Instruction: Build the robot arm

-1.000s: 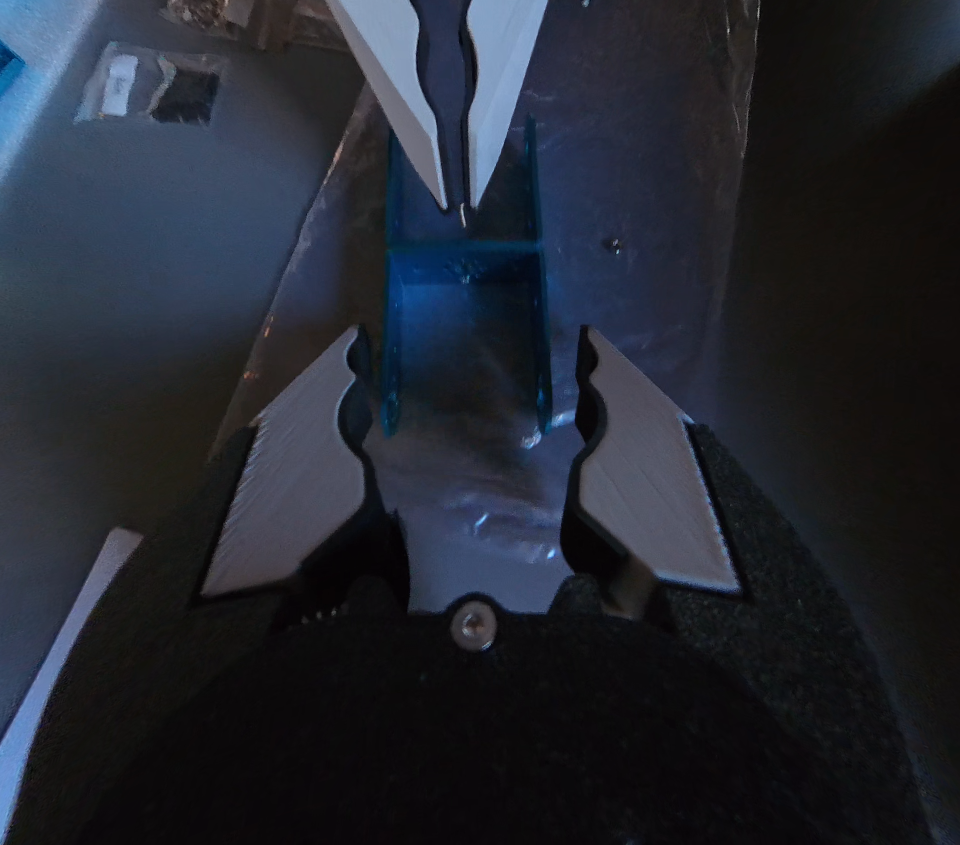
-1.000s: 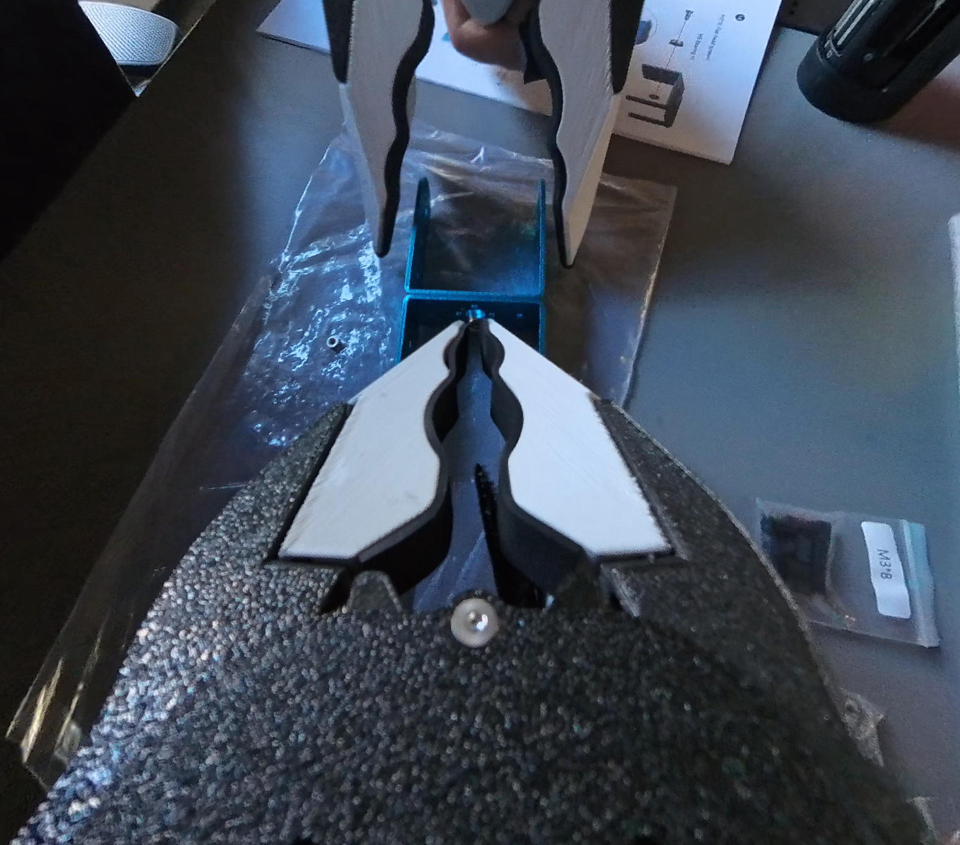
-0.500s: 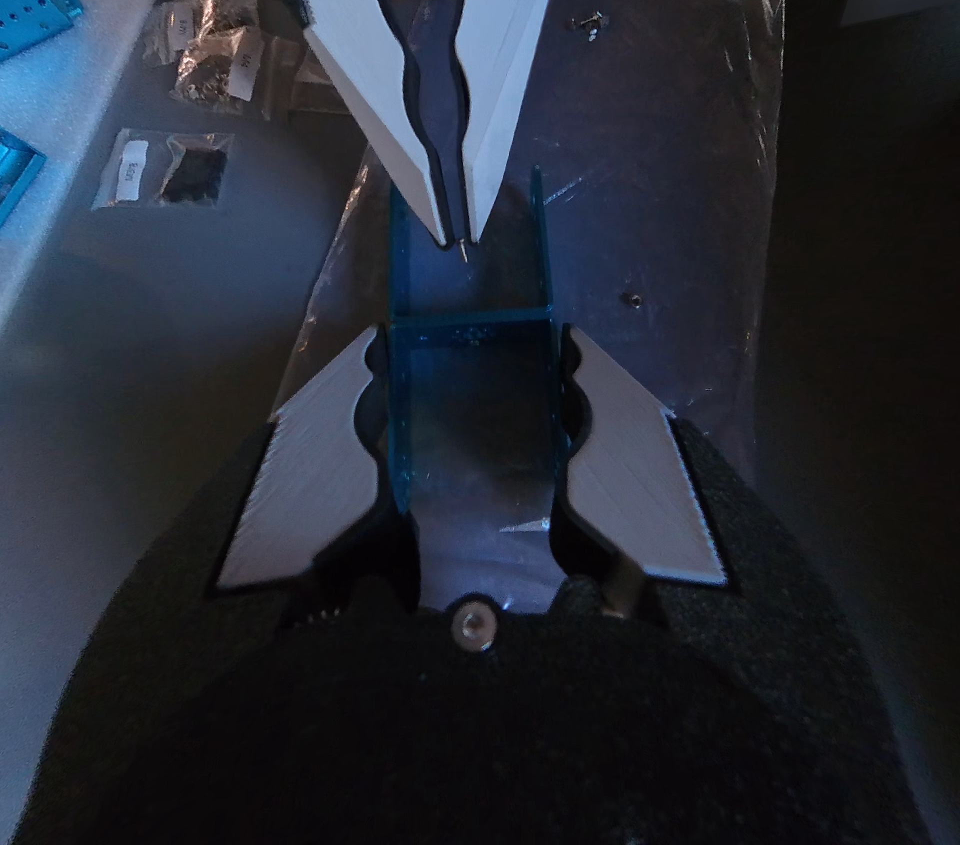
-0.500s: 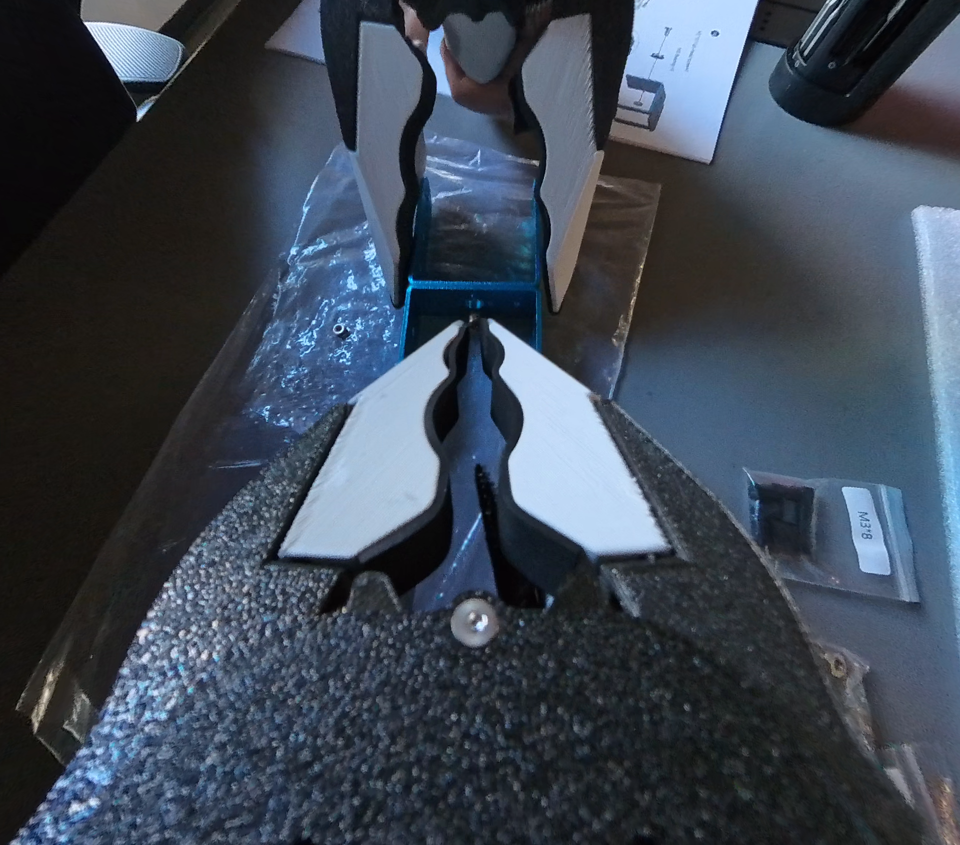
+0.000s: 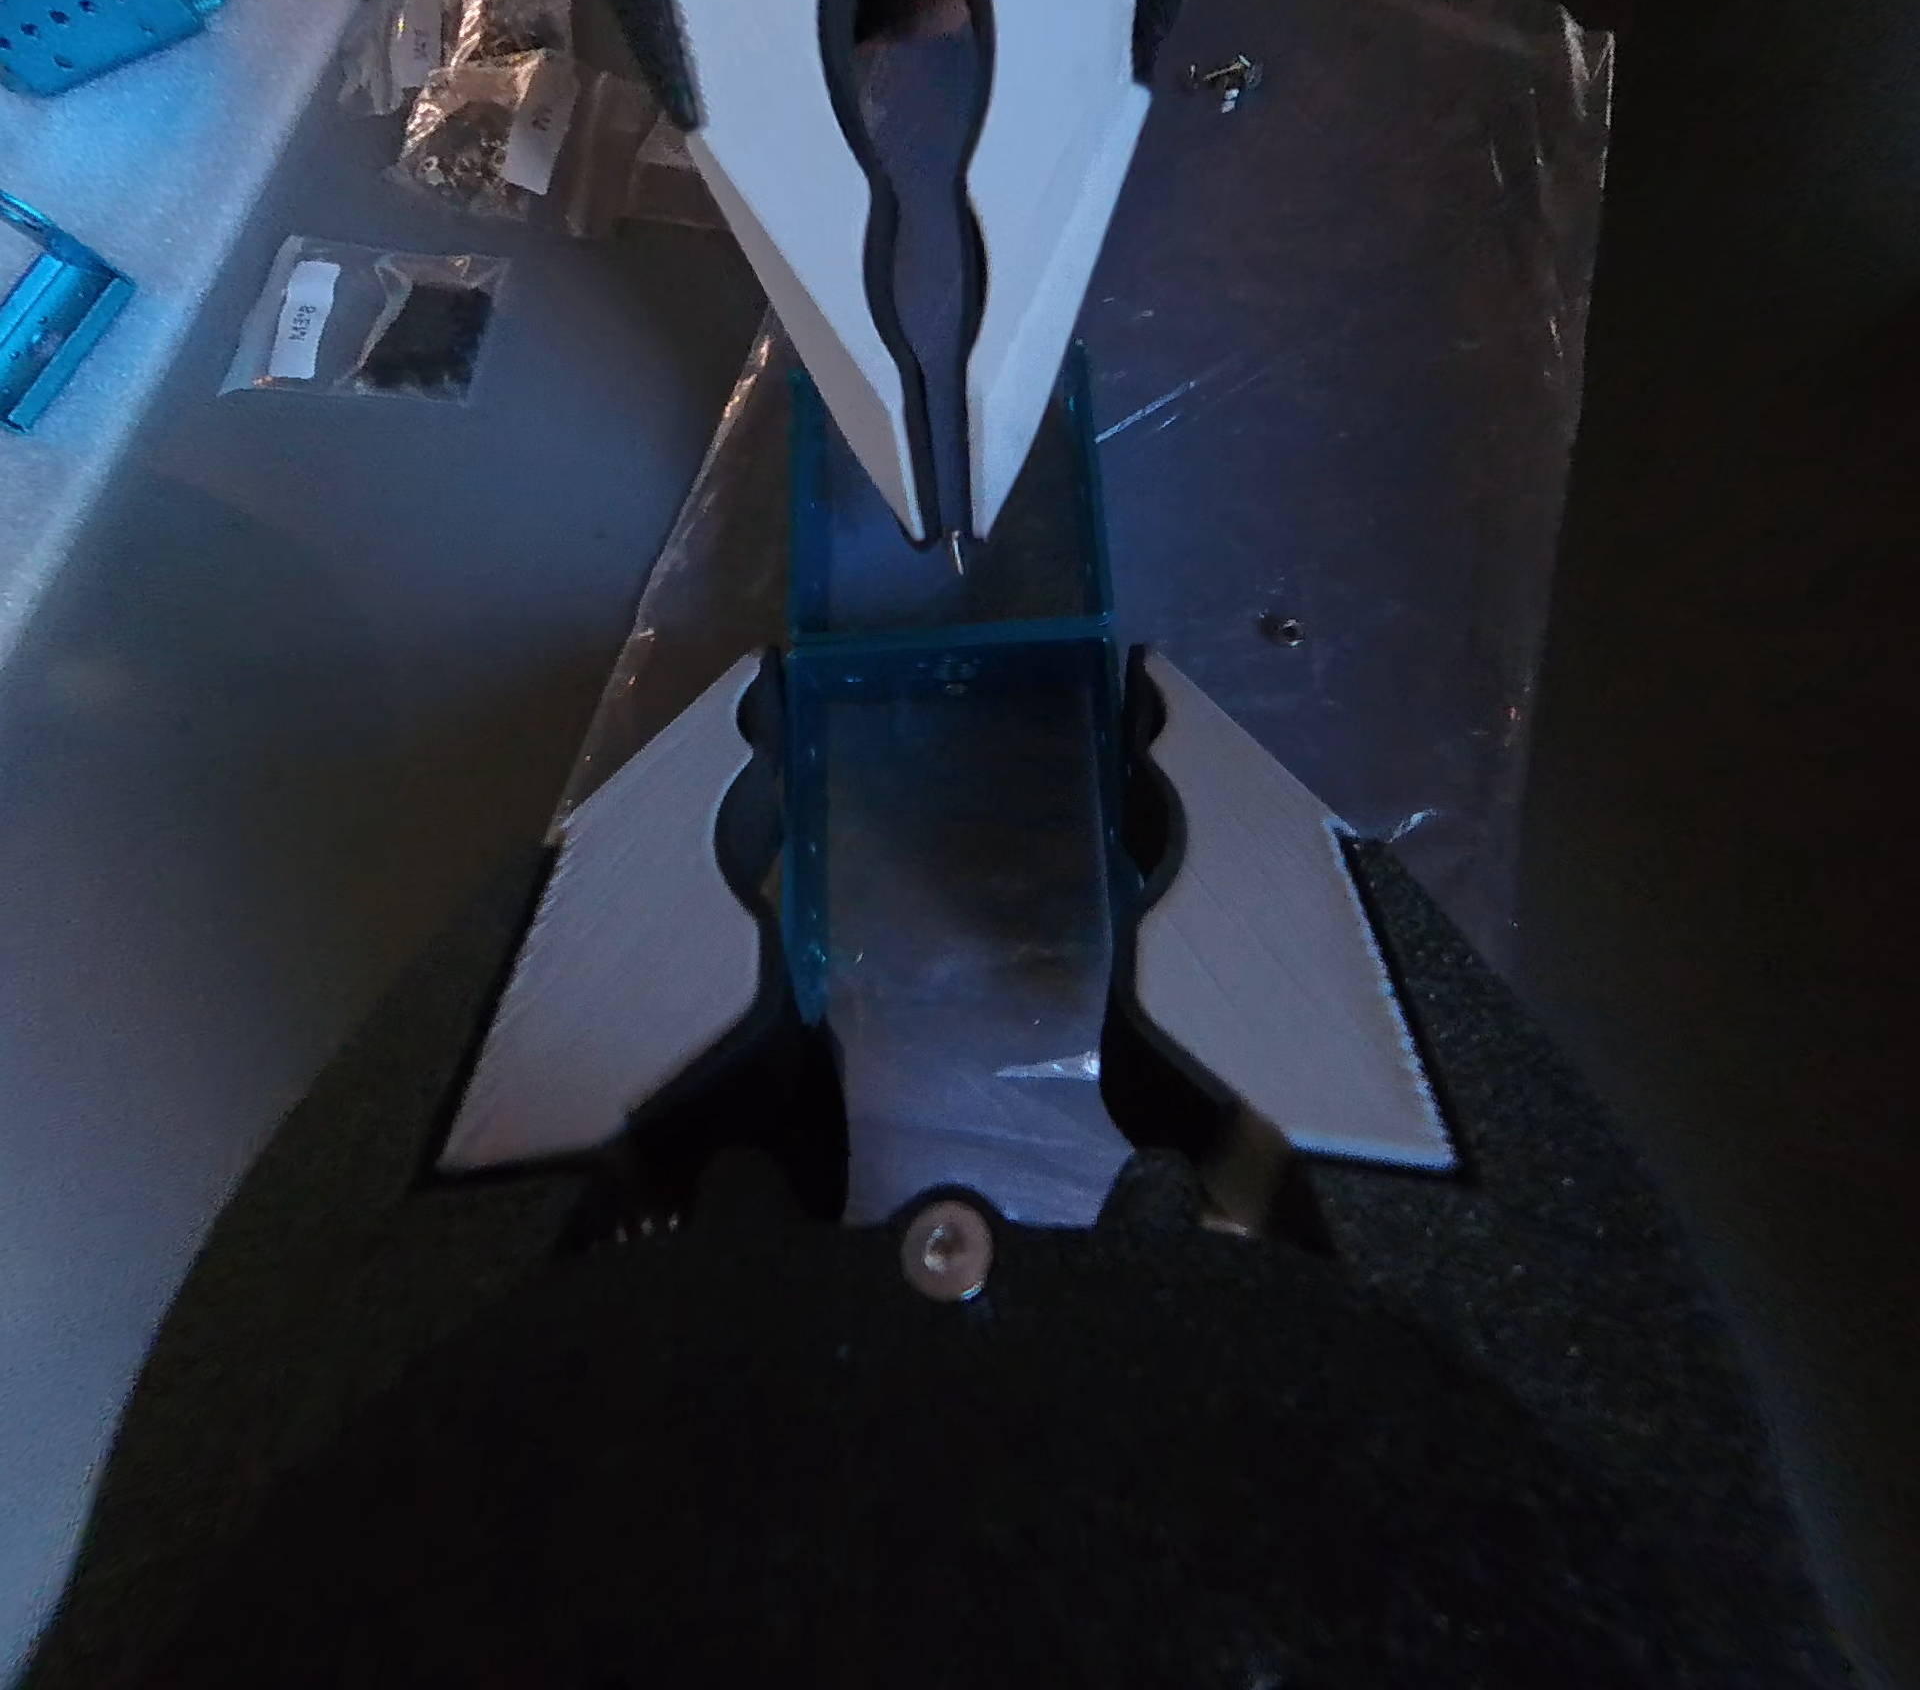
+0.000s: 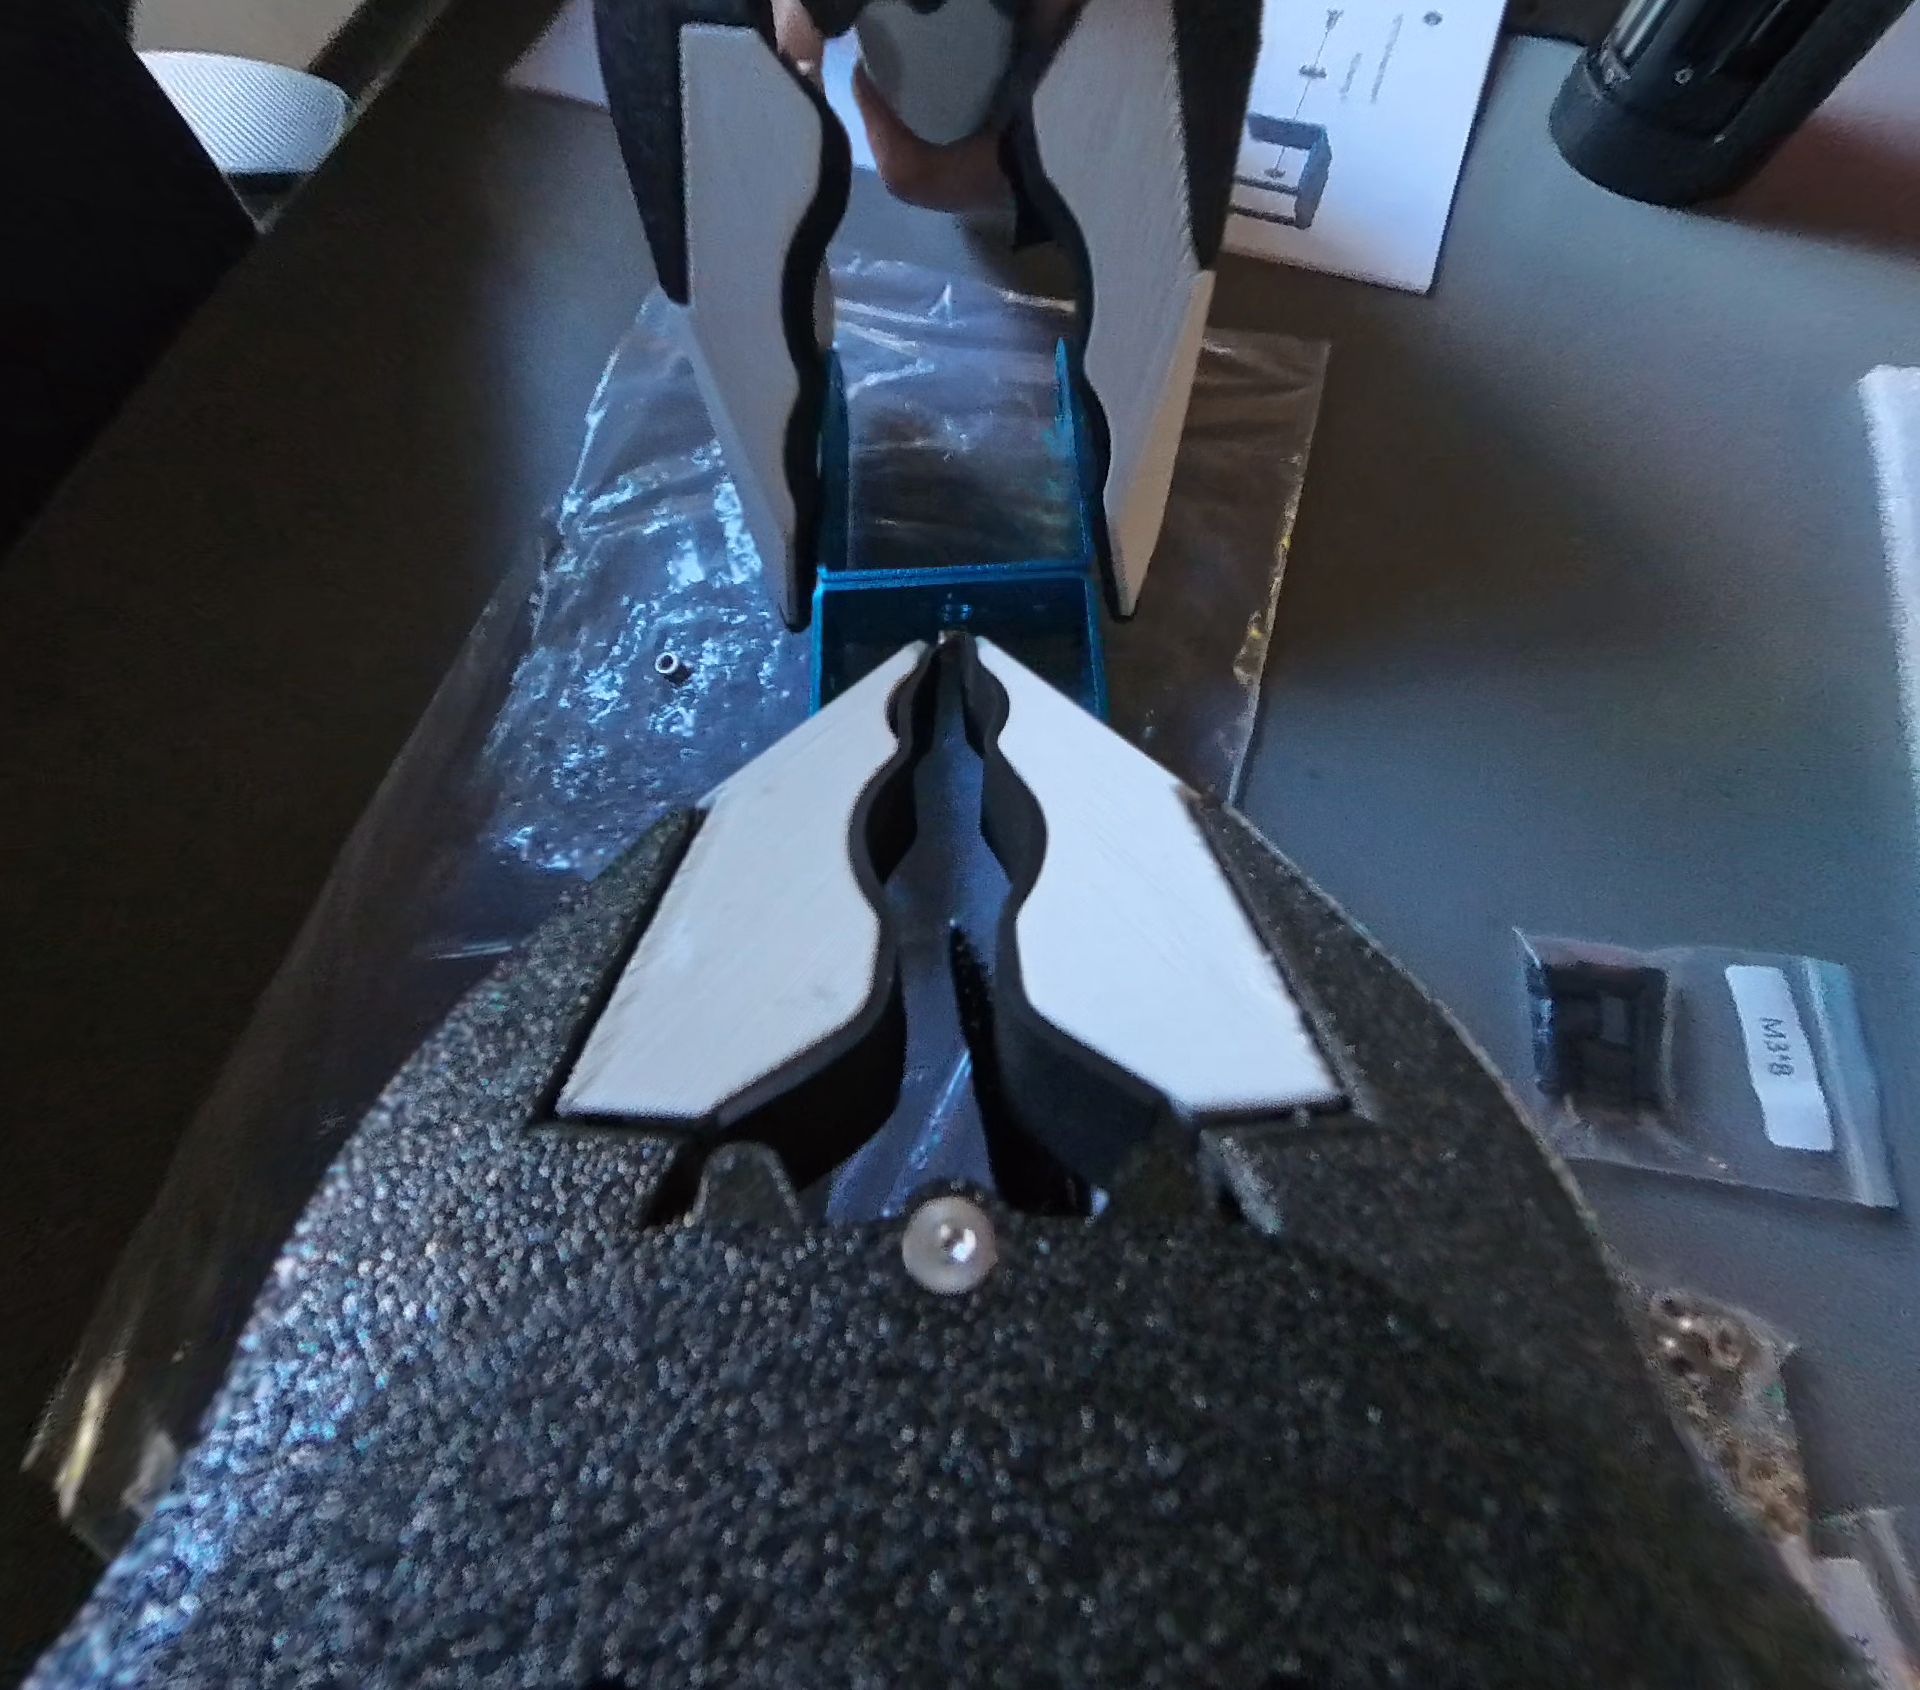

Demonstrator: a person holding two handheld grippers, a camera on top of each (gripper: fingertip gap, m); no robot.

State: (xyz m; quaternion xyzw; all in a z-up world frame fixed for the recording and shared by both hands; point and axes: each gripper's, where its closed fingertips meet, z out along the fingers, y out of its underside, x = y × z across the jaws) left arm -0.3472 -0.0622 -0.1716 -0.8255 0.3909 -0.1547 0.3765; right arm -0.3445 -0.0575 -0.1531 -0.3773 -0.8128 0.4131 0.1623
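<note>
Your left hand-held gripper [image 5: 951,674] straddles the blue H-shaped bracket [image 5: 945,809], its fingers against both side walls, on a clear plastic bag [image 5: 1351,414] on the desk [image 5: 364,601]. Your right hand-held gripper [image 6: 951,641], nearly closed, pinches a small screw [image 5: 957,551] just above the bracket's crossbar.

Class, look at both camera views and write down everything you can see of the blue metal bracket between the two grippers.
The blue metal bracket looks like anodised metal bent into an H-like channel: two upright side walls joined by a cross wall with small holes. It stands on a clear plastic bag on the grey table. The left gripper straddles its side walls, apparently gripping them. The right gripper, shut on a small screw, holds it just above the cross wall.
</note>
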